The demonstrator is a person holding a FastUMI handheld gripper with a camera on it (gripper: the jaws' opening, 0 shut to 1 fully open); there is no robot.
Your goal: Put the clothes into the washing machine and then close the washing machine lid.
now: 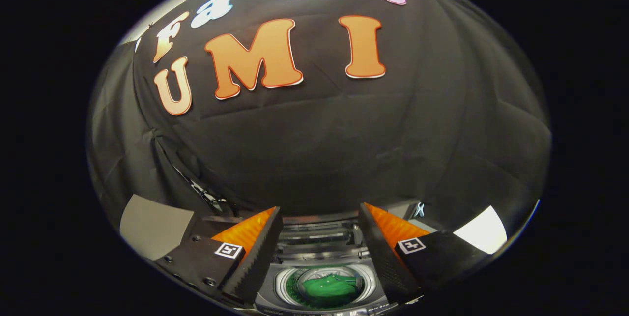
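Observation:
A small top-loading washing machine (295, 291) stands low between my two fingers, seen from above. Its round drum holds a green garment (330, 286). The lid (317, 235) stands raised at the back of the machine, beyond the drum. My gripper (319, 215) is open, held well above the machine, with nothing between the fingers. The fingers (260, 252) frame the machine's opening on either side without touching it.
The black cloth wall (319, 149) rises right behind the machine. A light grey surface (152, 230) shows off to the left of the fingers and a bright white patch (484, 235) off to the right.

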